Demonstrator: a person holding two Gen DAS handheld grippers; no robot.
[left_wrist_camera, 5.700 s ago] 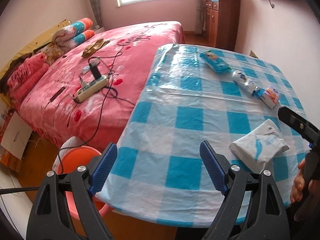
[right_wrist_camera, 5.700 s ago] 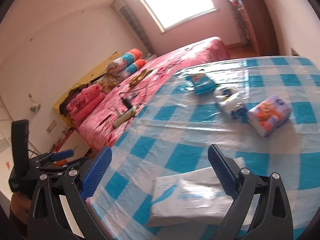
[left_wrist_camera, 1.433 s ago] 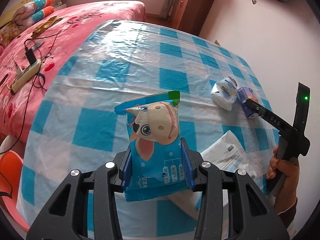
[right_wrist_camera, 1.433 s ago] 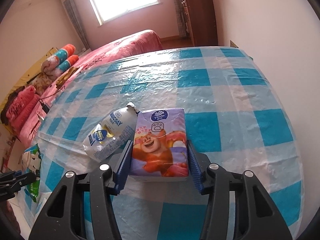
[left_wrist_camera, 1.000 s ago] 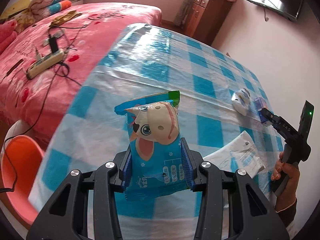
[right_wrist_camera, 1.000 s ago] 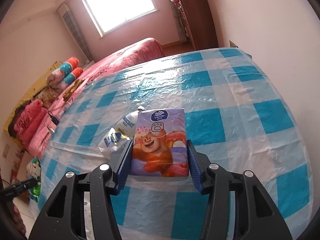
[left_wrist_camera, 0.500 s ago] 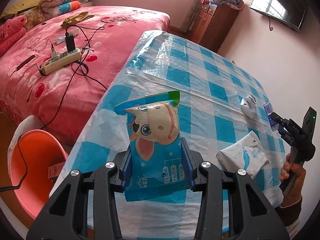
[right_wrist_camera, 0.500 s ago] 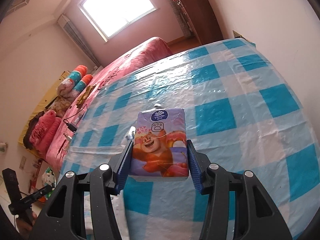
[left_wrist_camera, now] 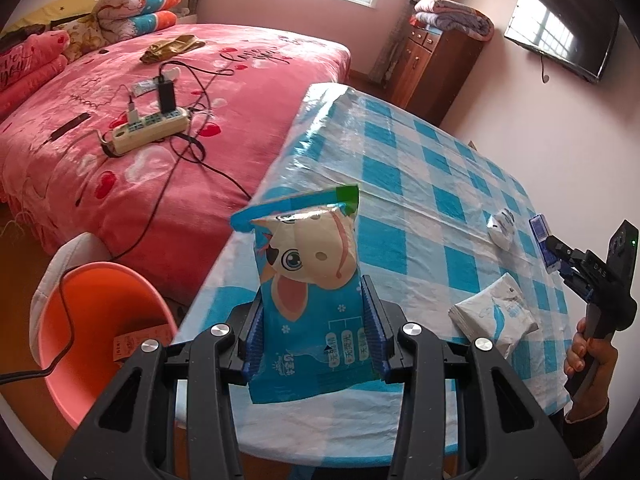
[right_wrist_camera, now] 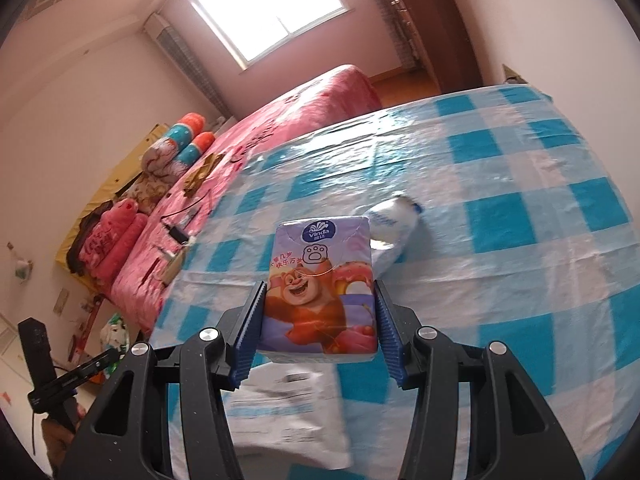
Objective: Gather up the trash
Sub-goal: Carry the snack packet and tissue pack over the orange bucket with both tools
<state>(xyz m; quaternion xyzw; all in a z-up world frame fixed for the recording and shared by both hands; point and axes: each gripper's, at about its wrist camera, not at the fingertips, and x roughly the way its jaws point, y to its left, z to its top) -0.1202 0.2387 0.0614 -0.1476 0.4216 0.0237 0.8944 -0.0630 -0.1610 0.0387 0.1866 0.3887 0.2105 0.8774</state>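
Observation:
My left gripper (left_wrist_camera: pixel 314 334) is shut on a blue wet-wipe pack (left_wrist_camera: pixel 308 292) with a cartoon dog face, held above the table's near left corner. An orange bin (left_wrist_camera: pixel 100 332) stands on the floor to its left, below the table edge, with a wrapper inside. My right gripper (right_wrist_camera: pixel 318 326) is shut on a purple tissue pack (right_wrist_camera: pixel 320 288) with a cartoon bear, lifted over the checked tablecloth (right_wrist_camera: pixel 520 200). A white bottle (right_wrist_camera: pixel 390 220) lies just beyond it, and a white tissue pack (right_wrist_camera: pixel 292 412) lies below it. In the left wrist view the right gripper (left_wrist_camera: pixel 550 250) shows at far right.
A pink bed (left_wrist_camera: pixel 120 120) with a power strip (left_wrist_camera: pixel 148 130) and cables runs along the table's left side. A cable trails into the orange bin. A wooden cabinet (left_wrist_camera: pixel 432 68) stands at the back and a wall television (left_wrist_camera: pixel 560 28) hangs at upper right.
Both grippers have drawn back and up with their packs. In the left wrist view the orange bin and bed fill more of the frame. In the right wrist view the white bottle has gone from left to right.

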